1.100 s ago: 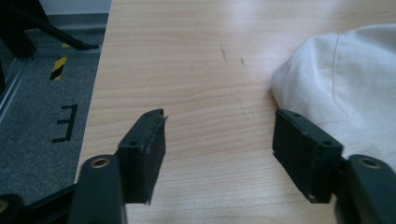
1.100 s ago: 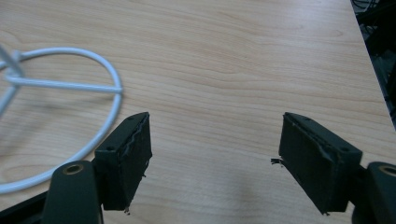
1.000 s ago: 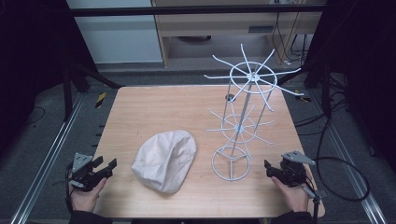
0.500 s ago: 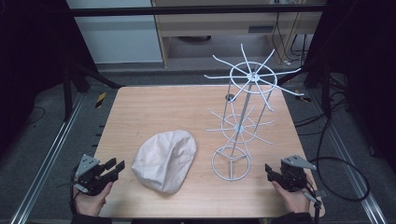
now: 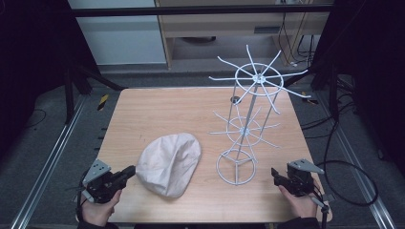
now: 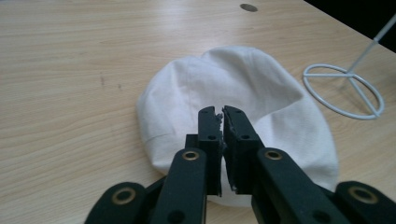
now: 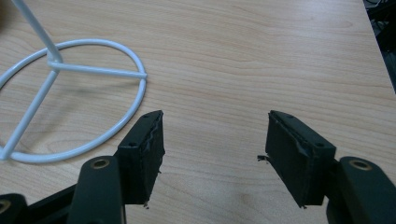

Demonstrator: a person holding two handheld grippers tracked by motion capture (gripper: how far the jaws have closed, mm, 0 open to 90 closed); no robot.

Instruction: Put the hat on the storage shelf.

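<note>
A white cloth cap (image 5: 169,162) lies flat on the wooden table (image 5: 162,107), near its front. My left gripper (image 5: 128,171) sits just left of the cap's edge, pointing at it. In the left gripper view its jaws (image 6: 222,112) have just been closing and stand shut with nothing between them, the cap (image 6: 252,79) lying beyond. A white wire stand (image 5: 246,129) with two spoked tiers rises right of the cap on a ring base (image 5: 236,167). My right gripper (image 5: 274,172) rests at the front right, open (image 7: 215,128) and empty, with the ring base (image 7: 70,93) to its left.
A small dark hole (image 5: 234,99) marks the table near its back. The table's right edge (image 7: 380,60) runs close to the right gripper. Cables (image 5: 344,164) trail on the floor at the right. A shelf unit (image 5: 219,28) stands behind the table.
My left gripper has moved right toward the cap and lifted a little, and its jaws have gone from wide open to shut. The right gripper, cap and stand have not moved.
</note>
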